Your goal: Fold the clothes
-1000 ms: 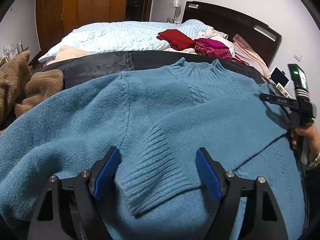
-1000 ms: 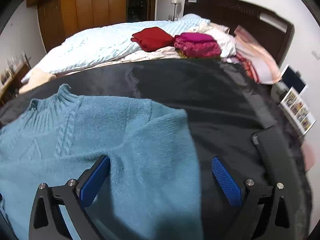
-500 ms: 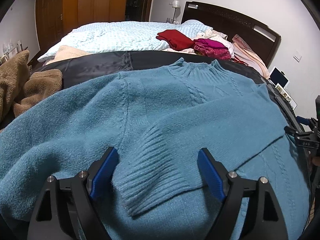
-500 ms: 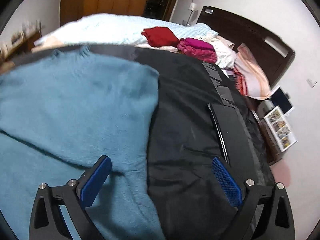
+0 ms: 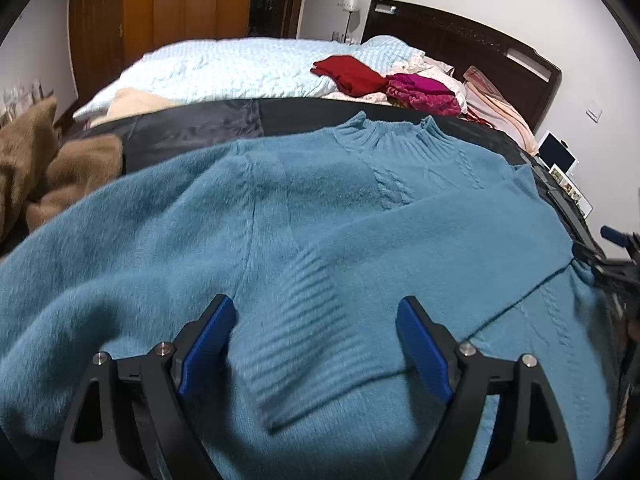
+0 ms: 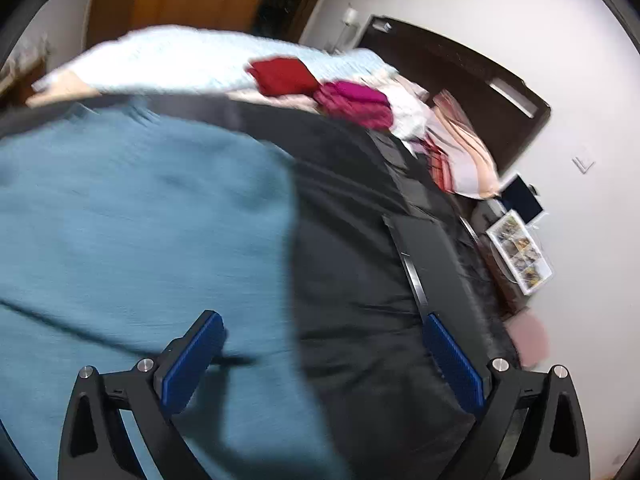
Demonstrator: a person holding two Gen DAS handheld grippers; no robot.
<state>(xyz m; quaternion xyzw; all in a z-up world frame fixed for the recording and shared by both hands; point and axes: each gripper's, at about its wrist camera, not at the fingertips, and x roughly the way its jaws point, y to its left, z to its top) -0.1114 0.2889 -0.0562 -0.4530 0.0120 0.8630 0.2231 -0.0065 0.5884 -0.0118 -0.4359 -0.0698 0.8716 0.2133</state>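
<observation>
A teal knit sweater (image 5: 328,208) lies spread on a dark cover (image 5: 192,132) on the bed, collar toward the headboard. One sleeve is folded across its body, and the ribbed cuff (image 5: 316,344) lies between the fingers of my left gripper (image 5: 316,344), which is open just above it. My right gripper (image 6: 320,360) is open over the sweater's right edge (image 6: 140,220), its left pad (image 6: 188,360) above the knit and its right pad (image 6: 452,364) above the dark cover (image 6: 360,280). The right gripper (image 5: 616,256) also shows at the far right of the left wrist view.
Folded red (image 5: 348,74) and magenta (image 5: 420,90) clothes sit on the pale blue quilt (image 5: 240,68) near the dark headboard (image 5: 460,36). A brown blanket (image 5: 40,168) is heaped at the left. A tablet and photo frames (image 6: 520,256) stand by the right wall.
The right gripper has swung down and rightward along the sweater's right edge, tilting its view. The left gripper stayed over the cuff, shifting only slightly.
</observation>
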